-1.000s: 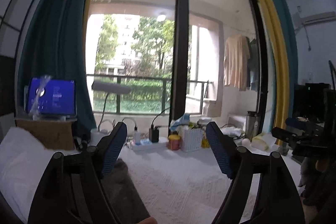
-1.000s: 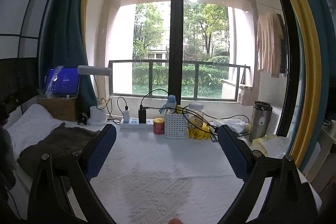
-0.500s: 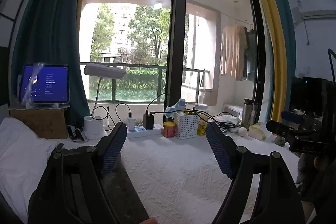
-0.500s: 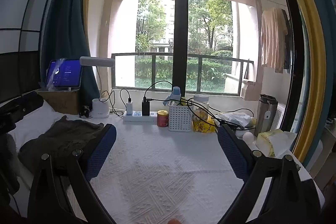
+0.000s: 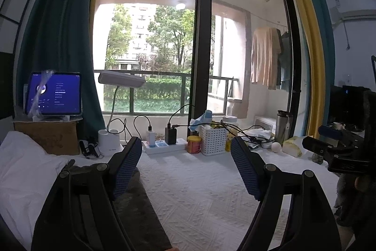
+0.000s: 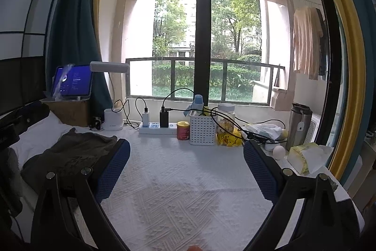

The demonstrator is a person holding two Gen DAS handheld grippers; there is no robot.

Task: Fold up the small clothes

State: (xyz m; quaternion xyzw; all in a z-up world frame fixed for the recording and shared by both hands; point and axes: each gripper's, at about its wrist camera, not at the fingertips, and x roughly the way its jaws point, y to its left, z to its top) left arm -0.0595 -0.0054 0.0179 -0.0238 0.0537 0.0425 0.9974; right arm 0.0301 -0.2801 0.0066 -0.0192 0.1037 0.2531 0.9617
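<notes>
dark garment [image 6: 70, 157]: near part behind gripper fingers [image 6: 112, 171] | tablet [image 5: 55, 93]: text unreadable

Left wrist view: low above the white textured cloth [image 5: 199, 192], facing the far window [image 5: 164, 58], looking out between spread blue-padded fingers [image 5: 124, 171]; other handheld rig [image 5: 340, 152] at the right edge. Right wrist view: also low and near the cloth [image 6: 188, 192], aimed the same way, a little further right (tissue pack [image 6: 305, 157] larger here), with the dark garment [image 6: 70, 154] off to the left. Shared by both: white basket [image 5: 213, 140] [image 6: 203, 129], power strip [image 5: 164, 146] [image 6: 157, 126], desk lamp [image 5: 121, 79] [image 6: 109, 67], tablet [image 5: 55, 93] [image 6: 72, 80], steel flask [image 5: 283, 124] [image 6: 298, 124], balcony railing.
</notes>
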